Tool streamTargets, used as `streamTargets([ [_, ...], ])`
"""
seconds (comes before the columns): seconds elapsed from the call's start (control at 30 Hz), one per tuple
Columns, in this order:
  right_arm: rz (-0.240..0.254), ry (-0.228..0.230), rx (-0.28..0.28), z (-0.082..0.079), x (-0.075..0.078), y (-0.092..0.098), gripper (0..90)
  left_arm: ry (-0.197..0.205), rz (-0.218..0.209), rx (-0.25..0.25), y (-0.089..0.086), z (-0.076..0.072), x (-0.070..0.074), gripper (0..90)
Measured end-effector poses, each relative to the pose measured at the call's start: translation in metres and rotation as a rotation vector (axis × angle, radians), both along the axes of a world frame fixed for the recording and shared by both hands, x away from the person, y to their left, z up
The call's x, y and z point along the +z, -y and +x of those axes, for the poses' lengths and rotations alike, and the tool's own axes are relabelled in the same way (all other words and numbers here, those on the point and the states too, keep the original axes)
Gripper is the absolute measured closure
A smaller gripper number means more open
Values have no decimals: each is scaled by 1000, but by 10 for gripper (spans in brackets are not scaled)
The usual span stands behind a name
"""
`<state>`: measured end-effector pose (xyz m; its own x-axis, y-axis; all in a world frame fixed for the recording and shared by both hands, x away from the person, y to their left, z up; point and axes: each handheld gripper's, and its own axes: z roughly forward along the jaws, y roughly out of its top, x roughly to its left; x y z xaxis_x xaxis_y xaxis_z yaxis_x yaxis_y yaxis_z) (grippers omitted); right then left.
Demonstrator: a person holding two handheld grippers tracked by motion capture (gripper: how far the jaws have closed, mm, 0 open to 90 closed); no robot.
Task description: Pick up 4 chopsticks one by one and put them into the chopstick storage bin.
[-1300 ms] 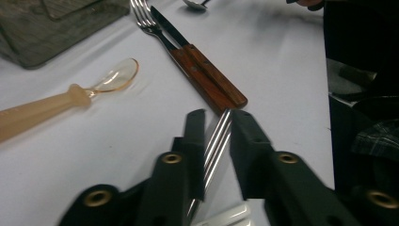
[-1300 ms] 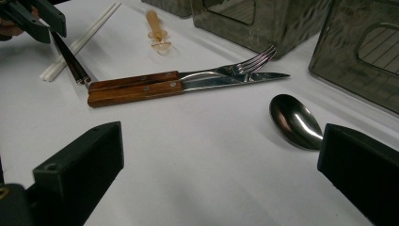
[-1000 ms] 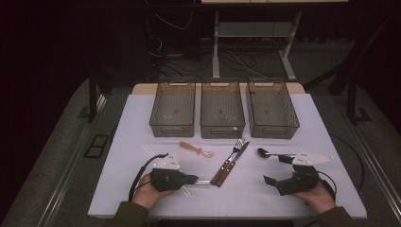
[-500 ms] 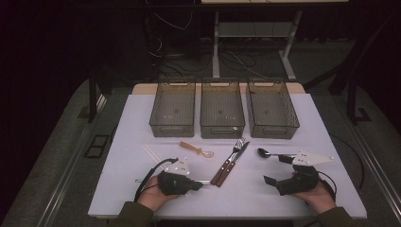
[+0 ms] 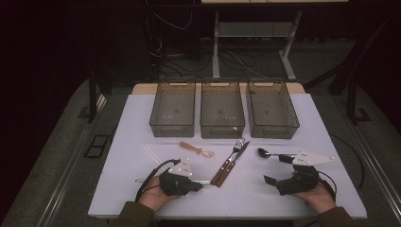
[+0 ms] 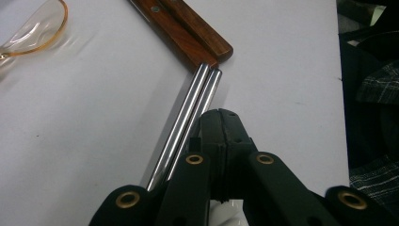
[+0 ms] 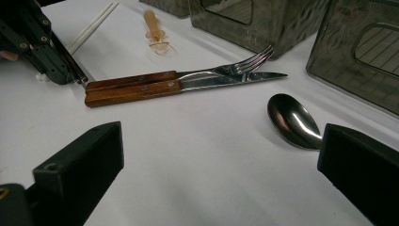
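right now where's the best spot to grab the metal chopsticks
Probably mid-length on the metal chopsticks, coming straight down. They lie flat on the table, side by side and touching, so jaws set across both would pinch them together. Their far tips nearly meet the wooden handles, so keep away from there. The left gripper sits shut beside them.

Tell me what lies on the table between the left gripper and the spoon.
In the high view, the wooden-handled fork and knife lie side by side between the left gripper and the spoon; the right gripper view shows them too, with bare tabletop before the spoon.
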<state>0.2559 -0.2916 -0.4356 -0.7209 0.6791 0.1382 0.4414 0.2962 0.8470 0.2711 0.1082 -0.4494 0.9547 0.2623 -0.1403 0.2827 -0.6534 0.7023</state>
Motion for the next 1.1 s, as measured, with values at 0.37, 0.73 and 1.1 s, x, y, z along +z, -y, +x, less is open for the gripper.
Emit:
streamTargets([
  [0.37,0,2,-1,0,0,0,11,4,2,12,-1,2,0,894],
  [0.73,-1,3,-1,0,0,0,11,11,7,26,-4,4,1,894],
  [1.1,-2,1,0,0,0,0,11,25,11,51,-6,4,1,894],
])
